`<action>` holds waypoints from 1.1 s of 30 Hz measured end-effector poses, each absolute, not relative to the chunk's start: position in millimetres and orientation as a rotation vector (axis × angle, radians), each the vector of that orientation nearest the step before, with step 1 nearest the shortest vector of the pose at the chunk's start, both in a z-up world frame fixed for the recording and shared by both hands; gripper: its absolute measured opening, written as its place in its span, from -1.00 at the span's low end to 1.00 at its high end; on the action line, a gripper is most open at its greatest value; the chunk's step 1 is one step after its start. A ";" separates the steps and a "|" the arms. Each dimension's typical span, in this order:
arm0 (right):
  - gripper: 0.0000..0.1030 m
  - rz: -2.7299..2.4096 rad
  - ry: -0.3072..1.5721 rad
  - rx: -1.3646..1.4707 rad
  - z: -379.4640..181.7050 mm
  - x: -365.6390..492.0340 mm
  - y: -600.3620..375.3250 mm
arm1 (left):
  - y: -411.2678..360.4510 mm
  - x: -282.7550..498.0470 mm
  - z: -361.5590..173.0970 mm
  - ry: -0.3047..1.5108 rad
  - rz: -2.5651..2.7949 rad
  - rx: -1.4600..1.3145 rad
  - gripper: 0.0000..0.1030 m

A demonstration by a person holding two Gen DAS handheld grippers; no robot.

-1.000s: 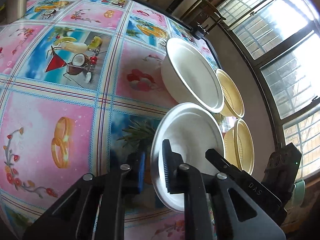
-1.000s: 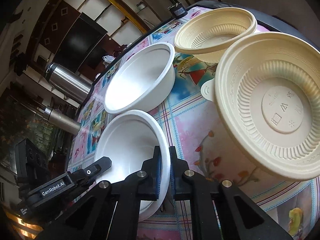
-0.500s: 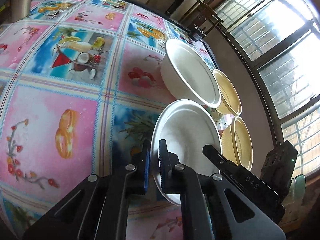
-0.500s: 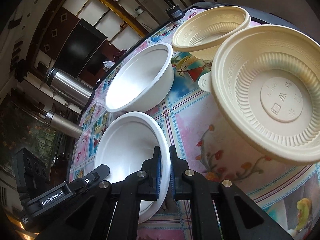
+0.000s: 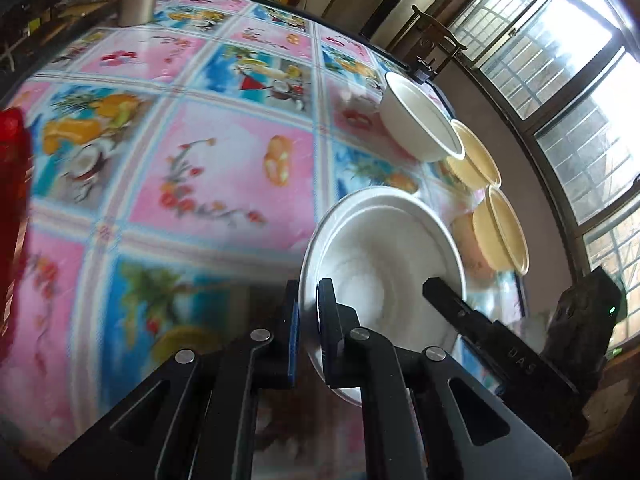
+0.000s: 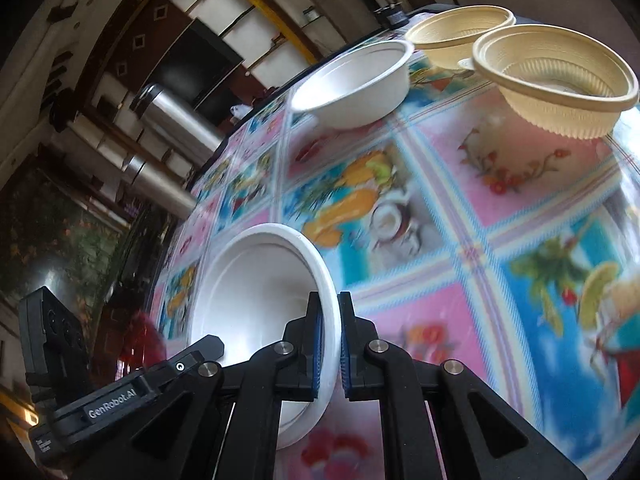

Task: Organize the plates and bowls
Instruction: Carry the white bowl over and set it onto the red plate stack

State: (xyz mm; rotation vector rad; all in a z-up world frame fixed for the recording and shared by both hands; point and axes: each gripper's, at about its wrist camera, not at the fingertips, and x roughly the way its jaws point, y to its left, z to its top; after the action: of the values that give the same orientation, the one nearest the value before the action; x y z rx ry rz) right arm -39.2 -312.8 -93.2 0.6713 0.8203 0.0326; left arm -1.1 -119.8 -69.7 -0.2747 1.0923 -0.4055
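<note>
Across the flowered tablecloth [image 5: 224,168], a second white bowl [image 6: 352,84] and two cream bowls [image 6: 560,80] sit far off. Both the left gripper [image 5: 308,332] and right gripper [image 6: 330,344] clamp opposite rims of the white bowl [image 5: 384,264], held above the cloth; keeping both hands level should prevent twisting.

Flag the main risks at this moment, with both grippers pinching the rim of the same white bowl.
1. The left gripper and right gripper both clamp the thin rim of one white bowl; if they move out of step, it may flex, crack or slip.
2. Each grip covers only a narrow strip of rim, so the tilted bowl could pivot and drop onto the tablecloth.
3. A red object sits near the left side; swinging the bowl that way could hit it.
</note>
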 end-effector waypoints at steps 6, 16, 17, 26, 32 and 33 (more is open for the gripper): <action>-0.85 0.069 0.883 0.561 -85.6 -79.1 -272.2 | -95.0 -52.6 -71.2 1.061 -0.401 -0.189 -0.82; -0.84 0.155 0.960 0.494 -72.4 -121.7 -224.1 | -45.5 -108.5 -69.8 1.057 -0.425 -0.158 -0.78; -0.84 0.170 0.960 0.491 -67.3 -123.9 -218.1 | -36.7 -112.5 -66.6 1.058 -0.432 -0.176 -0.78; -0.84 0.318 0.859 0.423 -8.6 -106.9 -152.9 | 28.0 -132.5 -8.6 0.919 -0.368 -0.193 -0.76; -0.83 0.386 0.851 0.379 -1.3 -74.6 -97.7 | 71.0 -120.1 -6.2 0.902 -0.258 -0.230 -0.76; -0.83 0.389 0.850 0.366 -1.5 -69.9 -89.5 | 77.6 -115.0 -8.9 0.911 -0.247 -0.247 -0.76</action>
State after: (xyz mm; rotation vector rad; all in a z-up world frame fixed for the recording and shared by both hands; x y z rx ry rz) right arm -69.9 -89.5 -1.5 0.3660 0.8496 0.3891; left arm -115.0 77.6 -8.9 -0.2472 0.9108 -0.2474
